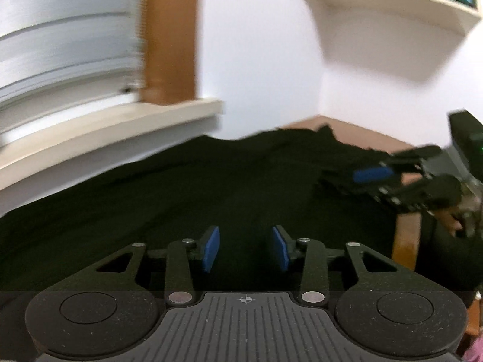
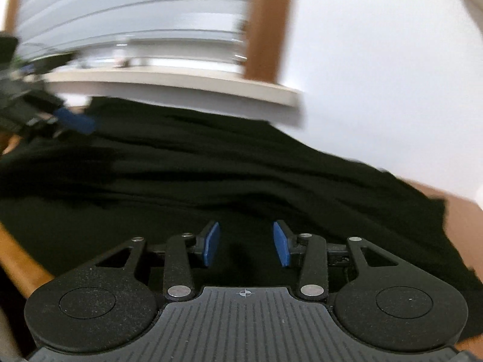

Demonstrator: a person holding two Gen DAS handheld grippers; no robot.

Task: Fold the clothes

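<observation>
- Presently, a dark garment (image 1: 187, 187) is seen spread over a wooden table (image 1: 362, 132), covering most of its surface; bare wood is exposed only at the edges and the far corner.
- From the left wrist view, the left gripper (image 1: 246, 249) is observed over the near part of the garment, its blue pads (image 1: 211, 249) set apart with only flat cloth visible beyond the gap; nothing is clamped.
- Whether the left fingertips touch the cloth cannot be told.
- In the same view, the right gripper (image 1: 377, 181) is noted at the right edge, over the garment's right margin near the table edge, blurred; part of a hand (image 1: 452, 220) is seen behind it.
- From the right wrist view, the right gripper (image 2: 246, 244) is recorded above wrinkled dark garment (image 2: 241, 175), with its blue pads (image 2: 282, 246) separated and no fabric pinched between them.
- The garment is found to extend ahead of and to both sides of this gripper; table wood (image 2: 465, 220) shows to the right and at the lower left.
- The left gripper (image 2: 63, 123) is seen at the far left of that view, blurred, over the garment's far-left portion.
- A window sill (image 2: 181, 86) and a white wall (image 1: 256, 45) are noted behind the table.
</observation>
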